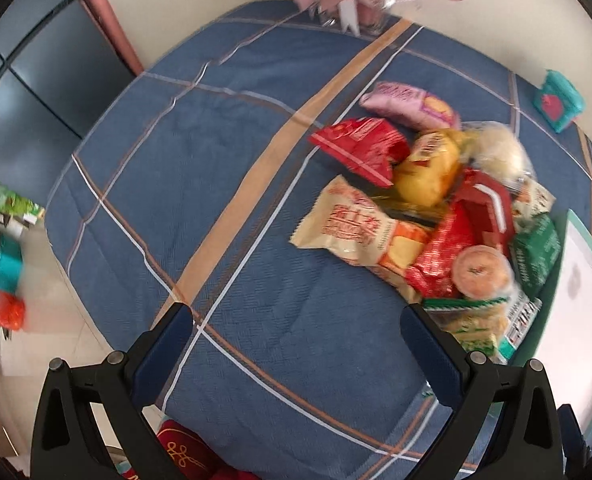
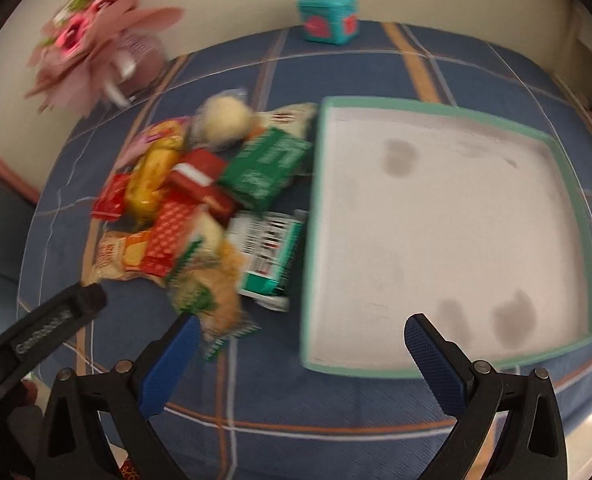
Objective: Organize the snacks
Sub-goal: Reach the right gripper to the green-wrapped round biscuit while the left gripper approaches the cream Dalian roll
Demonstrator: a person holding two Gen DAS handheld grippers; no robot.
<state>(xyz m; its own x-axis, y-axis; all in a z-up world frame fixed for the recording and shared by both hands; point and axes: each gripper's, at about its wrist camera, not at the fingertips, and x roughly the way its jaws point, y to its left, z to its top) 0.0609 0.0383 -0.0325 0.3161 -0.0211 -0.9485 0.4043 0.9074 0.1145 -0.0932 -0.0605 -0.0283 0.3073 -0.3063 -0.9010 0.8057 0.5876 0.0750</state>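
Note:
A heap of wrapped snacks (image 1: 436, 208) lies on the blue plaid tablecloth (image 1: 216, 160), with red, yellow, beige, green and pink packets. In the right wrist view the same pile (image 2: 200, 200) sits just left of a white tray with a teal rim (image 2: 314, 200). My left gripper (image 1: 296, 324) hovers open over bare cloth, below and left of the pile, nothing between its fingers. My right gripper (image 2: 302, 334) is open too, above the tray's near left corner, beside a green-and-tan packet (image 2: 212, 300). The other gripper's black body (image 2: 40, 332) shows at the left.
A teal box (image 2: 328, 18) stands at the table's far edge. A pink flower bouquet in a glass vase (image 2: 96, 36) is at the back left. Off the table's left edge are a floor and coloured items (image 1: 4, 248). The tray (image 1: 588, 300) also shows at the right in the left view.

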